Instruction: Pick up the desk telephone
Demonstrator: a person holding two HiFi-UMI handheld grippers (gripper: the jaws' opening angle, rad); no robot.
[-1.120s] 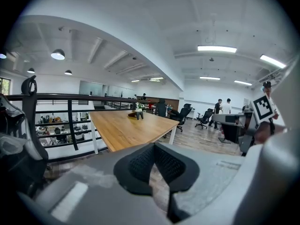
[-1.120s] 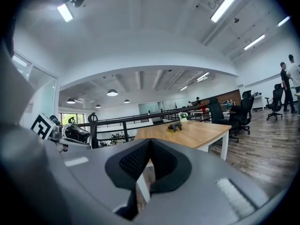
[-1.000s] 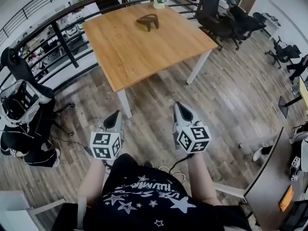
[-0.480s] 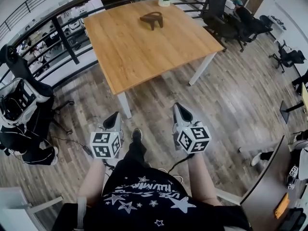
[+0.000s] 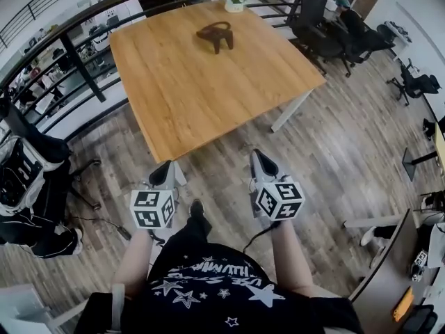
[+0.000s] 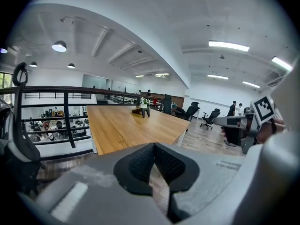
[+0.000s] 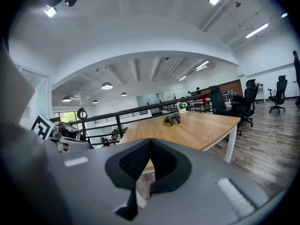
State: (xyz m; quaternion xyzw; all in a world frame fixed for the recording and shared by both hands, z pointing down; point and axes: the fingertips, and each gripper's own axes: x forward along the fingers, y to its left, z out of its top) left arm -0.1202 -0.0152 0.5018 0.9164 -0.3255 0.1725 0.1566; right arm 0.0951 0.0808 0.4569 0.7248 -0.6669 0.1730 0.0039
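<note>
The desk telephone [image 5: 215, 35] is a dark handset-shaped thing lying at the far side of a wooden table [image 5: 201, 96]. It shows small in the left gripper view [image 6: 142, 110] and in the right gripper view [image 7: 172, 119]. My left gripper [image 5: 164, 175] and right gripper [image 5: 261, 160] are held side by side over the floor, just short of the table's near edge and far from the telephone. Both point toward the table. The left gripper [image 6: 153, 146] and right gripper [image 7: 150, 142] each have their pads together with nothing between them.
A small potted plant [image 5: 235, 0] stands behind the telephone. A black railing [image 5: 76, 26] runs along the table's left and far sides. Black office chairs [image 5: 316, 23] stand at the right, a black chair with gear [image 5: 28, 179] at the left, and a white table leg [image 5: 286, 111] ahead right.
The table's near edge has come closer to both grippers, which have moved forward together. Both stay shut and empty. The telephone has not moved on the table.
</note>
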